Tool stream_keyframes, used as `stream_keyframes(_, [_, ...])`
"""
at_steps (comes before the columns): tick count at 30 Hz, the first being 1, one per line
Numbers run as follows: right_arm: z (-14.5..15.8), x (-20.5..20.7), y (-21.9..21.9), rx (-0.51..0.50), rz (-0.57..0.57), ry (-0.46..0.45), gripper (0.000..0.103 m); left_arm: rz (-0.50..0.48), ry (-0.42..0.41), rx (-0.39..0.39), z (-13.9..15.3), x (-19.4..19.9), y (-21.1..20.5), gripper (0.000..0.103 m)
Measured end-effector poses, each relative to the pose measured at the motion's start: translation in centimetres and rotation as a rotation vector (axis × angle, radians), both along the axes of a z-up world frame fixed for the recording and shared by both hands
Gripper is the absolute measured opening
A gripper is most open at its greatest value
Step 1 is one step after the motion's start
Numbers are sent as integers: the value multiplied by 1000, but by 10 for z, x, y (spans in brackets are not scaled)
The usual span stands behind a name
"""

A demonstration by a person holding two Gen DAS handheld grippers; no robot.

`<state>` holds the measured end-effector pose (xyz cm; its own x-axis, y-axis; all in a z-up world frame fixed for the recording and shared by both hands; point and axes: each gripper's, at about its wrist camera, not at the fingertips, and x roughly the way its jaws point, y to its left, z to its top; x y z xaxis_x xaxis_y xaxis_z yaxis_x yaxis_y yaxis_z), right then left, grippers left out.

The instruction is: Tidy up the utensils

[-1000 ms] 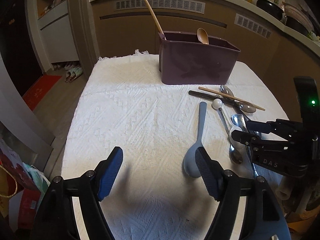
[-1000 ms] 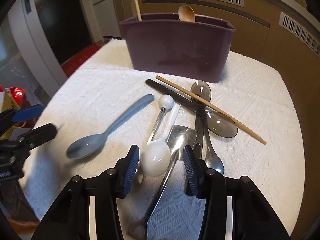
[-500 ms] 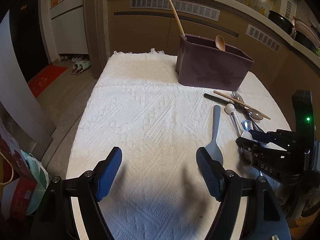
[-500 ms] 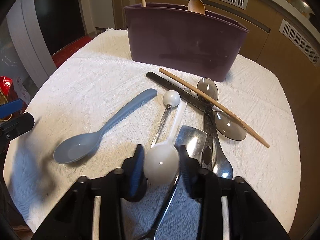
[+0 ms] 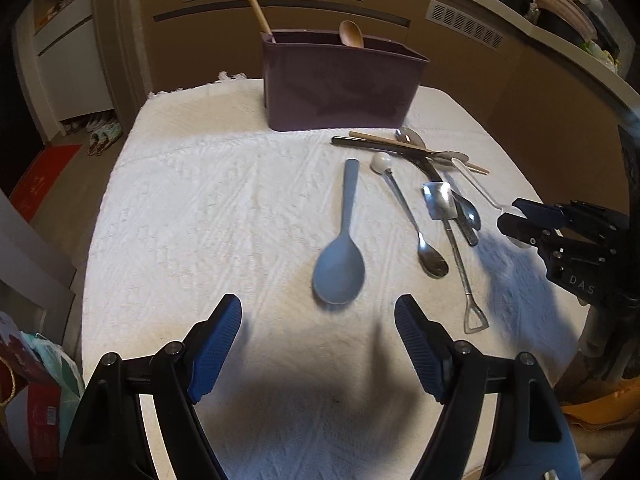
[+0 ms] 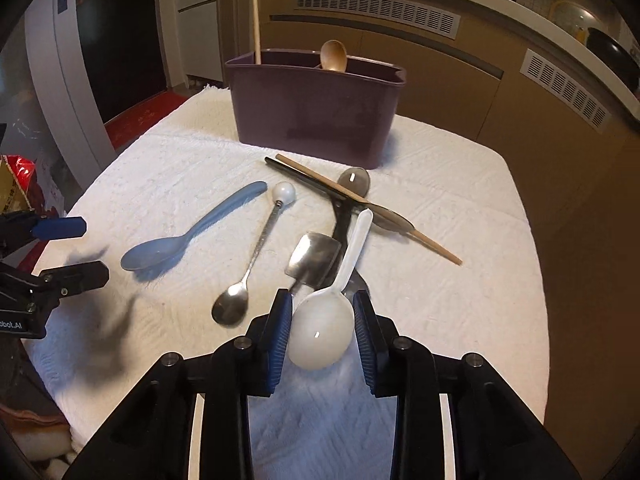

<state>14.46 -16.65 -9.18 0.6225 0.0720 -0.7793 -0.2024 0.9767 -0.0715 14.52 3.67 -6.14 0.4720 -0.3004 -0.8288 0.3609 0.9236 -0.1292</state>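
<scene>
My right gripper (image 6: pixel 322 320) holds the bowl of a white plastic spoon (image 6: pixel 324 332) between its blue pads, its jaws still closing. The spoon's handle slants up over the pile. From the left wrist view, the right gripper (image 5: pixel 520 224) hangs at the right with the white spoon's handle (image 5: pixel 476 188) sticking out. My left gripper (image 5: pixel 318 344) is open and empty, just short of a blue plastic spoon (image 5: pixel 340 268) lying on the towel. A purple caddy (image 6: pixel 312 116) at the back holds a wooden spoon (image 6: pixel 334 56) and a chopstick (image 6: pixel 256 28).
On the white towel (image 6: pixel 440 320) lie a metal spoon with a white ball end (image 6: pixel 256 252), a small shovel-shaped metal spoon (image 6: pixel 314 258), dark smoky spoons and a loose chopstick (image 6: pixel 368 208). Brown cabinets stand behind; the table drops off at left and right.
My right gripper's jaws closed onto the white spoon's bowl and raised it off the pile. My left gripper shifted, so the blue spoon now lies ahead between its fingers.
</scene>
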Motion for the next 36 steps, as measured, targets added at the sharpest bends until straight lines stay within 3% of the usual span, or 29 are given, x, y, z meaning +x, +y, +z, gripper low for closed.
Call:
stream_keyframes(5, [-7,-24,-23,13,-7,-7,28,-75,42,20,-2,15,-23,71])
stream_keyframes(8, [-16,-34,-30,28,-2,-7,26,-91,118,21,-15,34,-28,64])
stream_keyframes(10, [-22,-37,-35,40,-6,3,16,-78,185,11,-25,47,-27,61])
stream_keyframes(13, [-29,-39,-45,69,-12,6,16,-62,243,-2,-35,58,-25,57])
stream_keyframes(17, [-33,-43,-54,113,-14,-5,17,-61,247,30,-34,65,-32,57])
stream_keyframes(21, [-35,-39,-60,134,-20,2,20,-84,237,113,-35,65,-47,56])
stream_keyframes(25, [-37,-37,-62,140,-27,2,29,-95,220,180,-34,66,-52,37])
stream_keyframes(26, [-37,-37,-63,142,-30,1,30,-96,221,182,-33,66,-52,31])
stream_keyframes(31, [-31,-40,-65,148,-38,-25,46,-71,198,167,-31,61,-46,31])
stream_keyframes(36, [-23,-47,-66,127,-31,-46,49,-32,132,124,-19,33,-38,31])
